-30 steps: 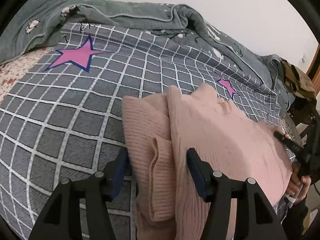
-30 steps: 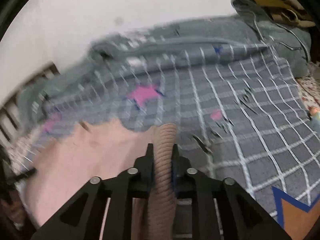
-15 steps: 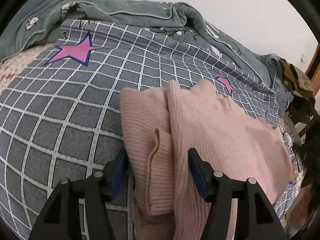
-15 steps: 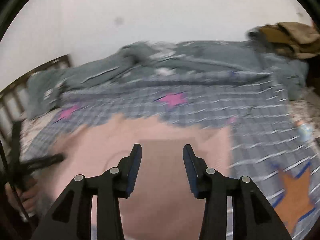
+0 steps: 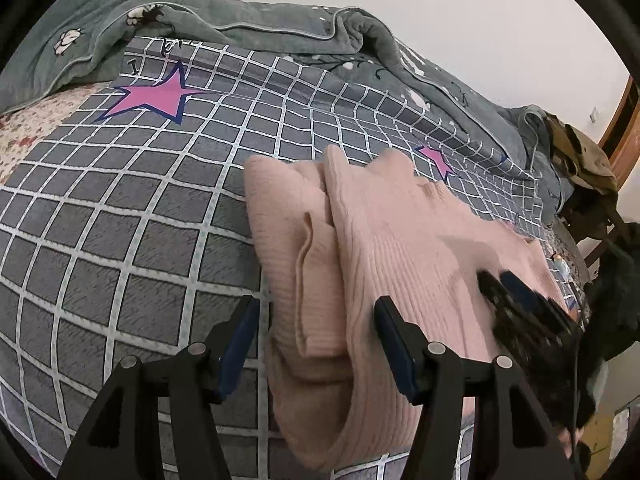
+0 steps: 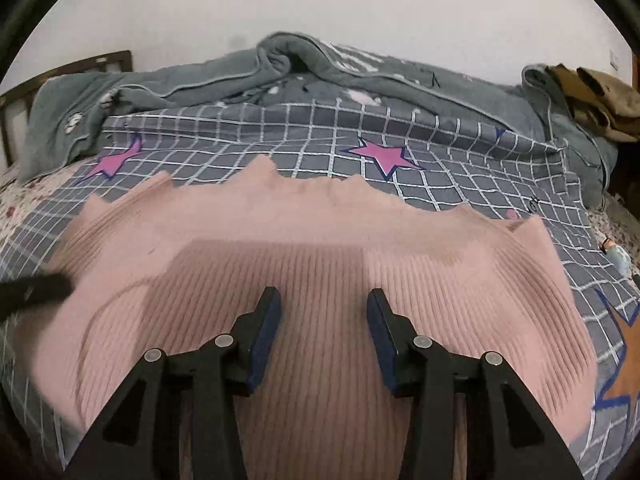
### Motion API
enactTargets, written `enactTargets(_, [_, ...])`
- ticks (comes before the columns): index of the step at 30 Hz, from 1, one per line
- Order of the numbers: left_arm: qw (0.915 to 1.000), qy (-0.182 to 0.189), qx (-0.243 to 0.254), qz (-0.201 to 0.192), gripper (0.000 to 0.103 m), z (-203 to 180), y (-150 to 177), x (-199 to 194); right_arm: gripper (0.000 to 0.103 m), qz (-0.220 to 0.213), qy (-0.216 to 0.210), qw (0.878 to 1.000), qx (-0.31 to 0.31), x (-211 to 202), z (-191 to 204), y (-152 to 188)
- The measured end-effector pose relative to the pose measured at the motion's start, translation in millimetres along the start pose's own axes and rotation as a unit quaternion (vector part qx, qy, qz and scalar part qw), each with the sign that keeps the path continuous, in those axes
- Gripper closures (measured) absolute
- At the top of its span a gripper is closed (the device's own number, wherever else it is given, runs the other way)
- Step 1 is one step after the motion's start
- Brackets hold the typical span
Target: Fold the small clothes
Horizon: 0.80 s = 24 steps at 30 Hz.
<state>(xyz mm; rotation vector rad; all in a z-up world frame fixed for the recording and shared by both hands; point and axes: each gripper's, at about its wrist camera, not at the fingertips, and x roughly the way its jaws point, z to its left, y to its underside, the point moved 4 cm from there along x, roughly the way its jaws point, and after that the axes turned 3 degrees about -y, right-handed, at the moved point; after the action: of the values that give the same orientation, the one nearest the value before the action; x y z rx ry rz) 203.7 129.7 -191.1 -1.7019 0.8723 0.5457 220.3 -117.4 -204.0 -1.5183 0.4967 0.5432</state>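
Left wrist view: left gripper [image 5: 316, 340] jaws apart, straddling folded sleeve of pink ribbed sweater [image 5: 404, 240]; pads not pressing the fabric. Sweater lies on grey checked bedspread [image 5: 120, 220]. Right gripper [image 5: 516, 304] blurred at sweater's right edge.

Right wrist view: right gripper [image 6: 322, 336] moderately open above sweater [image 6: 320, 240], nothing between its pads. Body spread flat, ribs visible.

Black "I" on checked bedcover [image 5: 132, 66]
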Motion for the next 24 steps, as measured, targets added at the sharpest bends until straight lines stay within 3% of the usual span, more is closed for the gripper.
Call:
enactTargets(3, [0.9999, 0.010, -0.004, 0.001, 0.045, 2.0, 1.8, 0.0, 0.059, 0.004, 0.011, 1.000, -0.001, 5.8, 3.9, -3.0])
enactTargets(14, [0.9995, 0.024, -0.017, 0.015, 0.045, -3.1, -4.2, 18.0, 0.058, -0.014, 0.013, 0.999, -0.043, -47.4, 9.9, 43.7])
enactTargets(16, [0.9997, 0.015, -0.015, 0.013, 0.049, -5.0, -5.1, 19.2, 0.058, -0.014, 0.012, 0.999, -0.042, -48.4, 10.5, 47.8])
enactTargets(21, [0.9997, 0.005, -0.020, 0.013, 0.077, -8.0, -10.0, 14.0, 0.056, 0.002, -0.013, 0.999, -0.040, -51.3, 5.1, 48.0])
enactTargets(24, [0.9998, 0.012, -0.013, -0.008, 0.081, -13.6, -14.3, 2.7, 0.056, 0.018, -0.048, 0.998, -0.021, -58.7, -4.3, 45.6])
